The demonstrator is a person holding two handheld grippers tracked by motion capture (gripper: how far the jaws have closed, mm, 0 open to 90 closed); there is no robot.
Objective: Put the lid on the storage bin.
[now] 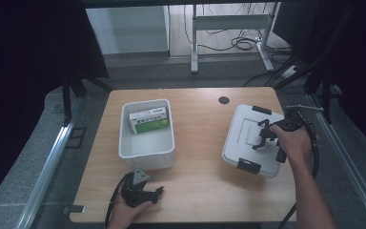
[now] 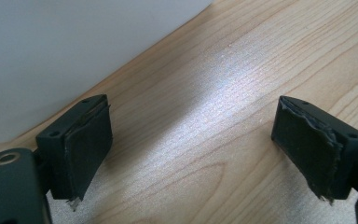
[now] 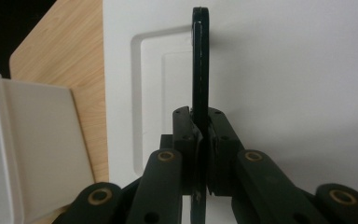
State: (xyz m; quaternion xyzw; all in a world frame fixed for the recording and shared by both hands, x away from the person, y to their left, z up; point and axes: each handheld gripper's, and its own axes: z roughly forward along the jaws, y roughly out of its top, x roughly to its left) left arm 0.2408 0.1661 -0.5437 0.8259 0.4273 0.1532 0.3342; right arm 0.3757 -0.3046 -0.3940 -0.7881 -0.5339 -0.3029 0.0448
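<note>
Closest to the camera, the left gripper (image 1: 145,190) is lying low on the table (image 1: 200,157) near its front edge, the hand wrapped around it from below and the nose pointing roughly at the bin. Its fingers (image 2: 81,149) are standing wide apart with nothing but bare wood between them, and the white wall of the bin is sitting just off to one side in the left gripper view.

So there's one open white bin (image 1: 147,149) sitting just past that hand, left of the middle, and one green and white box (image 1: 148,120) is lying inside it toward the far end.

Over on the right there's one white lid (image 1: 252,140), lying flat, with two black clips showing on its edges and one black handle (image 3: 200,56) on top. The right gripper (image 1: 264,136) is coming at it from the right side, forearm reaching up from the bottom edge, wrist bent so the nose is aiming left and down. Its fingers (image 3: 182,140) are pinching the handle tight, which is standing up on edge between them.

One dark round hole (image 1: 224,100) is sitting at the far edge of the table.
</note>
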